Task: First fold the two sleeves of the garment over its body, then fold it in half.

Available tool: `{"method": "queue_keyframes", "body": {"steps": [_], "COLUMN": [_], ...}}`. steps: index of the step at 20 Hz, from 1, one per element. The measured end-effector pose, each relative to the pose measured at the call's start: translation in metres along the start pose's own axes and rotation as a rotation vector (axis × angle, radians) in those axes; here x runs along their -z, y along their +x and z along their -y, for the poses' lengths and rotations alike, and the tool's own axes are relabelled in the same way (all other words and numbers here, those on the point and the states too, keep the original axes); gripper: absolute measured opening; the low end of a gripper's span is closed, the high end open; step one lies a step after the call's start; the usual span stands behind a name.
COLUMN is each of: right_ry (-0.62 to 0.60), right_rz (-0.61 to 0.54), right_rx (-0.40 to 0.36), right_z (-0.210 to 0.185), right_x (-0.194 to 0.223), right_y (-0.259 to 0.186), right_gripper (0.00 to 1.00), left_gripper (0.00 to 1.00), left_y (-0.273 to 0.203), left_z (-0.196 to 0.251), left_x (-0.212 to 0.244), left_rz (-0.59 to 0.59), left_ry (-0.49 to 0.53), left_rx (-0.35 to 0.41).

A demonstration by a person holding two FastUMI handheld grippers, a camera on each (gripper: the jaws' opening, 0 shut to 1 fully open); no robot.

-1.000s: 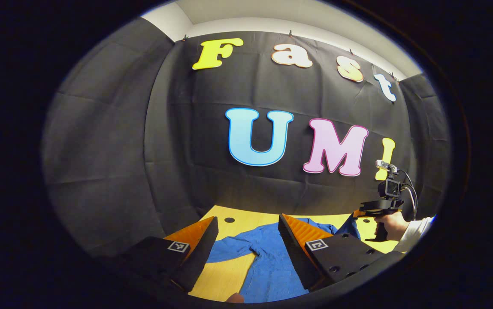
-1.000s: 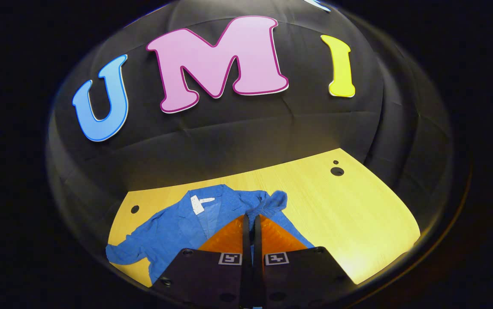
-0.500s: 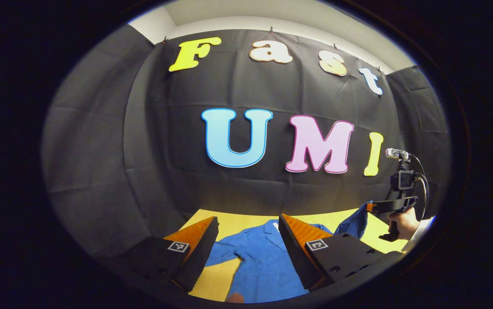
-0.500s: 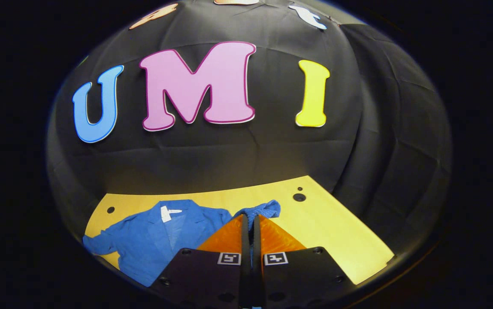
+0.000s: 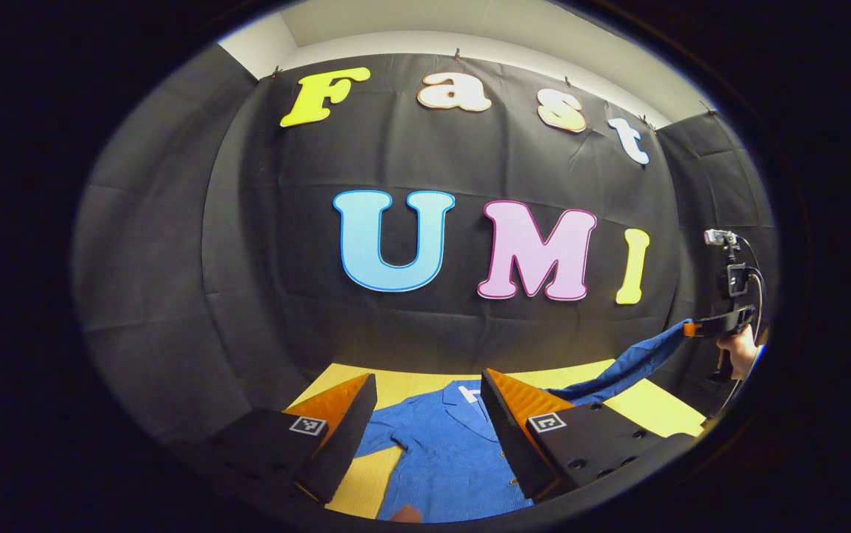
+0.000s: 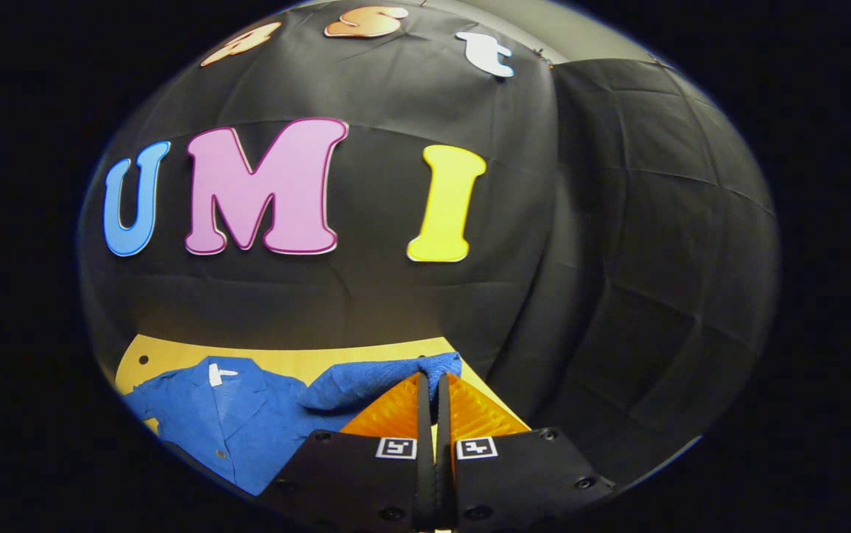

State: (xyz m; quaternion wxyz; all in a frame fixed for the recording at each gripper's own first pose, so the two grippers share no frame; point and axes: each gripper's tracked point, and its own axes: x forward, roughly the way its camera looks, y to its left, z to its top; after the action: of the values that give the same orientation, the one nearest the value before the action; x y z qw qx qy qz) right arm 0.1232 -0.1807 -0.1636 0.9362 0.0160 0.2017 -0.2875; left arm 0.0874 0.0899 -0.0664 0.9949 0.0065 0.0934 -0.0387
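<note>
A blue shirt lies spread on the yellow table, collar toward the wall. In the left gripper view my left gripper hangs open over the shirt's body, nothing between its orange fingers. My right gripper is shut on the end of the shirt's right sleeve, which it holds stretched out above the table. Far right in the left gripper view, the right gripper and a hand pull the sleeve taut. The shirt body shows at lower left in the right gripper view.
The black cloth wall stands close behind the table. The table's right corner lies bare under the lifted sleeve. A small round hole marks the table's far left corner.
My right gripper has carried the sleeve end up and away to the right, stretching it taut off the table. The left gripper has stayed open over the shirt, shifting little.
</note>
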Motion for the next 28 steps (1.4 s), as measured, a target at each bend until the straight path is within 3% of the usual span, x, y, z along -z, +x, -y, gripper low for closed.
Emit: {"method": "queue_keyframes", "body": {"steps": [3,6,12,18,21,28], "right_ry": [0.007,0.018,-0.040,-0.031,-0.069,-0.249], "right_rz": [-0.014,0.013,0.097,-0.038,-0.116,-0.386], "right_rx": [0.001,-0.039,-0.208,-0.413,-0.512,-0.719], "right_z": [0.007,-0.017,-0.124,-0.252,-0.338,-0.513], "right_x": [0.009,-0.006,-0.051,-0.028,0.010,0.170], "right_y": [-0.018,-0.039,-0.047,-0.007,0.009,0.009], "right_gripper": [0.04,0.04,0.05,0.04,0.04,0.05], "left_gripper": [0.81,0.81,0.81,0.83,0.81,0.81], "left_y": [-0.005,-0.011,-0.020,-0.032,-0.038,-0.049], "left_z": [-0.003,-0.011,-0.027,-0.049,-0.066,-0.129], "left_x": [0.003,0.001,0.003,0.004,0.018,0.070], "left_rz": [-0.009,0.007,0.004,0.016,-0.009,-0.116], "left_ry": [-0.007,-0.003,-0.001,0.006,-0.004,-0.066], "left_rx": [-0.013,-0.034,-0.058,-0.103,-0.144,-0.309]}}
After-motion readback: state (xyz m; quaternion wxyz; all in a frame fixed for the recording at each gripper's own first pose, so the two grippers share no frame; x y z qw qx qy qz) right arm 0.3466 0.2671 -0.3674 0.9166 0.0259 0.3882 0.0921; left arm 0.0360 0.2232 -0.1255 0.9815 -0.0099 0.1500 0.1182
